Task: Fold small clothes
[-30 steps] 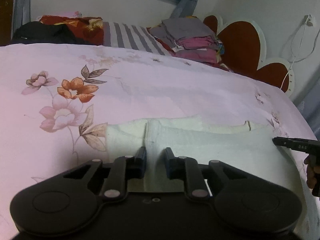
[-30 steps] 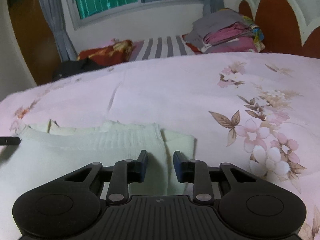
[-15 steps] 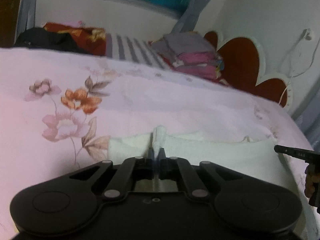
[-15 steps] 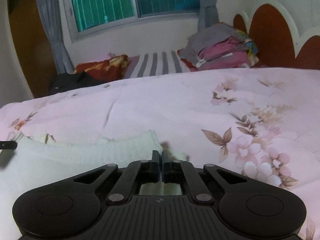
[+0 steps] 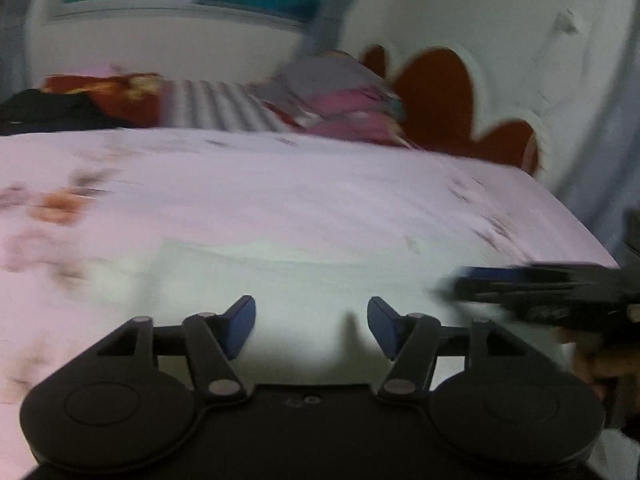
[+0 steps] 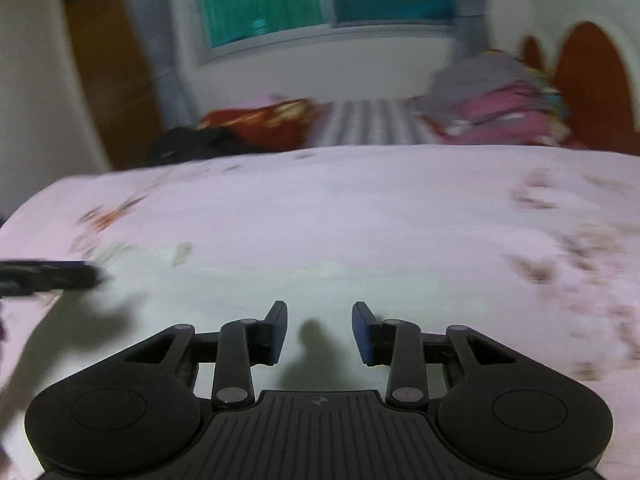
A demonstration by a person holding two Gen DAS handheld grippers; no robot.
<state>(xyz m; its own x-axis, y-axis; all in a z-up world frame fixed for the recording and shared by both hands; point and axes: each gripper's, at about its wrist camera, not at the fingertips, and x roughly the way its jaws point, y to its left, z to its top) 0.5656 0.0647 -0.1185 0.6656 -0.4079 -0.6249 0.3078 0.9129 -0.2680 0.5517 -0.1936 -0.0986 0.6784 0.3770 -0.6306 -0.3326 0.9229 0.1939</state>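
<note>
Both grippers have let go since half a second ago, when each was pinched on a raised edge of the pale garment [image 5: 304,280]; that cloth now lies flat again. Left gripper [image 5: 311,326]: jaws spread wide, nothing between them. Right gripper [image 6: 319,330]: jaws likewise well apart and empty. Both views are heavily motion-blurred, so fine edges cannot be read.

Location: garment lies on the floral pink bedspread [image 6: 360,208], directly ahead of both grippers, at the near side of the bed.

Risks, as judged: the released fold may spring back or lie crooked, since soft knit on a soft cover slides easily; fast hand motion could drag a fingertip across the cloth and disturb it; a regrasp made in this blur could catch the bedspread as well.

Orientation: long axis runs left to right across both views; which end is the neck cannot be told
</note>
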